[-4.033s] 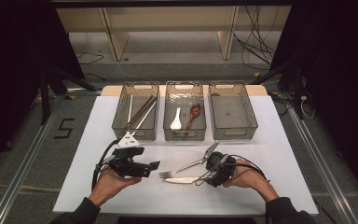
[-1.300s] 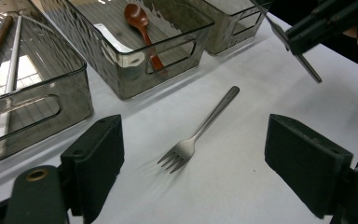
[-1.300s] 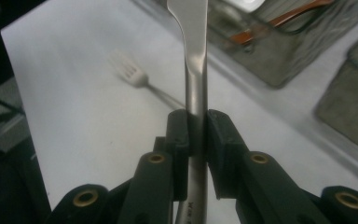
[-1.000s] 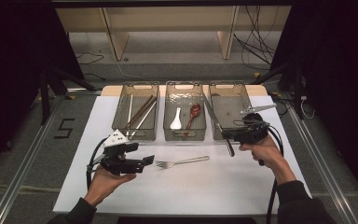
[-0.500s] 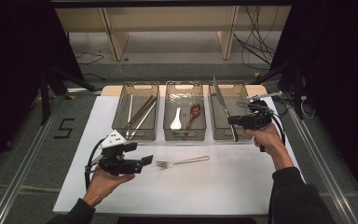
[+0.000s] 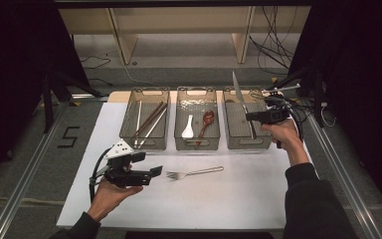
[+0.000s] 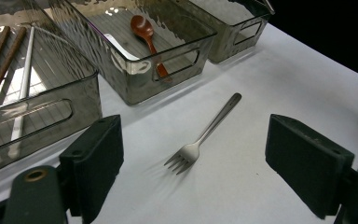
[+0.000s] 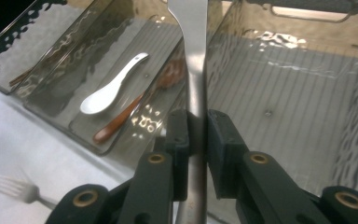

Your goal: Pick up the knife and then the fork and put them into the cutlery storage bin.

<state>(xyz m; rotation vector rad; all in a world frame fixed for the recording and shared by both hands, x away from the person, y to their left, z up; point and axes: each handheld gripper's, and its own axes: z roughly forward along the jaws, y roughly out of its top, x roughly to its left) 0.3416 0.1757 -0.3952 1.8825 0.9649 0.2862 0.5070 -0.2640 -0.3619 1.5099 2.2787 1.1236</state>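
A steel table knife (image 6: 238,95) stands nearly upright in my right gripper (image 6: 249,117), which is shut on its handle above the right grey bin (image 6: 248,145). In the right gripper view the pads (image 8: 214,128) pinch the knife (image 8: 194,56) from both sides, with the bin's ribbed floor behind it. A steel fork (image 6: 194,174) lies on the white table, tines to the left. My left gripper (image 6: 147,165) hovers just left of it, open, aimed at the fork (image 7: 206,132), and its wide-set jaws hold nothing.
Three grey bins stand in a row at the table's far side. The left bin (image 6: 144,145) holds chopsticks (image 6: 148,118). The middle bin (image 6: 197,146) holds a white spoon (image 6: 188,130) and a brown spoon (image 6: 206,120). Dark frames flank the table.
My right gripper lifted the knife off the table, carried it to the right bin, and over the last second drifted right and slightly up. The left gripper and fork stayed put.
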